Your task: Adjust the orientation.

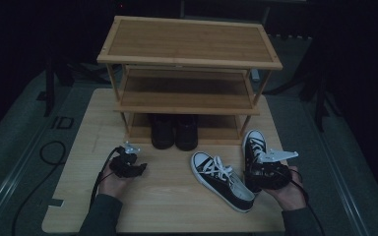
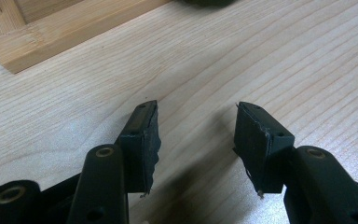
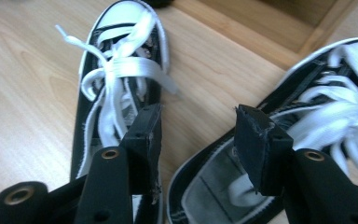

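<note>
Two black sneakers with white laces and toe caps lie on the wooden table point(image 1: 78, 196). One sneaker point(image 1: 221, 179) point(image 3: 116, 70) lies at an angle in the middle. The other sneaker point(image 1: 254, 142) point(image 3: 335, 88) lies right of it, its heel hidden under my right gripper point(image 1: 263, 169) point(image 3: 198, 112). That gripper is open above this sneaker's heel opening; the inner rim of the collar runs between the jaws, and the pads do not press on it. My left gripper point(image 1: 128, 162) point(image 2: 196, 109) is open over bare table, nothing between its jaws.
A three-tier bamboo shoe rack point(image 1: 189, 64) point(image 2: 51, 32) point(image 3: 261, 32) stands at the back of the table. A pair of black shoes point(image 1: 174, 130) sits on its bottom shelf. Cables point(image 1: 54, 152) trail off the table's left side.
</note>
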A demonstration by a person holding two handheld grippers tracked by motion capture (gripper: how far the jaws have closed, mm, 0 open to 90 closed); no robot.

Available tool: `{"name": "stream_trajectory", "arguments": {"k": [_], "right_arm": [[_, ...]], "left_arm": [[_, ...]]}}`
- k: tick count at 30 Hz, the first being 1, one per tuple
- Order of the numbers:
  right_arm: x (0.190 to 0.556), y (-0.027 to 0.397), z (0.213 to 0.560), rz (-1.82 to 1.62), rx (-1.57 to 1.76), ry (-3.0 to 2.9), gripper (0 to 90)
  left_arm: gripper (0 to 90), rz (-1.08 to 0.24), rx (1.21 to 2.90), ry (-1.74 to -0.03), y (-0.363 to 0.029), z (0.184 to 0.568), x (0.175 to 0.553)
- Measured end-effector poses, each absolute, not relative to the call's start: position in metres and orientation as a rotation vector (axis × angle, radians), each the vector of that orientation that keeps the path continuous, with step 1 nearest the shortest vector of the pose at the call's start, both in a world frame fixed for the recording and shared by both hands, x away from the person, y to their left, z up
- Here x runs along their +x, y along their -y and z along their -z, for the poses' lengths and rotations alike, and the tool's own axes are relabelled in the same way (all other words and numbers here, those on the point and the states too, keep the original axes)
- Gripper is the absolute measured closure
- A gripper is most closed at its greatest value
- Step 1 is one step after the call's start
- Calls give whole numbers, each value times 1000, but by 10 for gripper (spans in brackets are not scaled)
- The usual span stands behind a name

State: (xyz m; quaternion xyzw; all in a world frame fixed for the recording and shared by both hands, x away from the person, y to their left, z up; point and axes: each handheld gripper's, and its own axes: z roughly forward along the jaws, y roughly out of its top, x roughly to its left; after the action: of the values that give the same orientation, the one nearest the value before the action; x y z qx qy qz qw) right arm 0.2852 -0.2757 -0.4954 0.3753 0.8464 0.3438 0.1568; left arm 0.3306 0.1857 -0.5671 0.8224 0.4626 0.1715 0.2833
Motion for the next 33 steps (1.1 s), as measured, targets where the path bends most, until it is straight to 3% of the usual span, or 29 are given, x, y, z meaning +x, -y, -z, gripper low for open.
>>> {"name": "stream_trajectory", "arguments": {"k": [18, 33], "right_arm": [[286, 249, 500, -937, 973, -2542, 478], [298, 229, 515, -821, 1002, -2612, 699]], "left_arm": [[502, -460, 2199, -1235, -185, 567, 331], [502, -461, 2198, -1234, -186, 568, 331]]}}
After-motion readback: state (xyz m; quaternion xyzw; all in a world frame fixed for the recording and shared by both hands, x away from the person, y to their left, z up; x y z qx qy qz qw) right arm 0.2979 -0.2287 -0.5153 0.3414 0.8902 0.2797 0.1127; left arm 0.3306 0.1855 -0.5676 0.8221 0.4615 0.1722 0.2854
